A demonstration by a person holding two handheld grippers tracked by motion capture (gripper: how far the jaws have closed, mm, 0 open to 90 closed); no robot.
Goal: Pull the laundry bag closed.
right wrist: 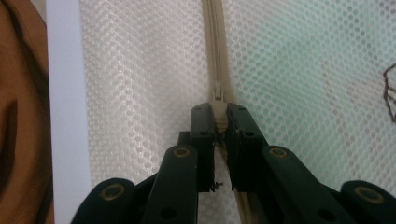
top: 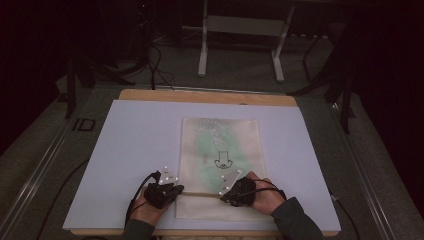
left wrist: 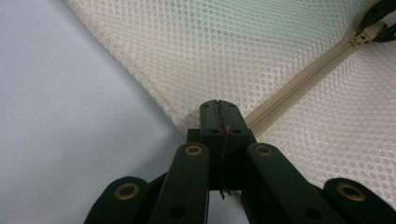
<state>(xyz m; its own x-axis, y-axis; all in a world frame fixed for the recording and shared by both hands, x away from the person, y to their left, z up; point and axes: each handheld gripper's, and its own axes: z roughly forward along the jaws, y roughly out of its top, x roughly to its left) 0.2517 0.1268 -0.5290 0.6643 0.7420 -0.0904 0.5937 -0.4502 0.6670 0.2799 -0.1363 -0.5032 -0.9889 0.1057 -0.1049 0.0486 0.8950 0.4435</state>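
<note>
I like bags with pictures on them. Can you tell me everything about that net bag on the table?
The mesh bag lies flat on a pale board, cream netting with something green showing through and a small black drawing on it. A beige zipper runs across near the person's end, closed along the stretch that shows. The left tool is shut at the bag's corner by the zipper's end; the right tool pinches the zipper pull.

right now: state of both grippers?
Left gripper: shut, pinching the edge of the mesh bag at the end of its zipper.
Right gripper: shut on the zipper pull of the same bag.
</note>
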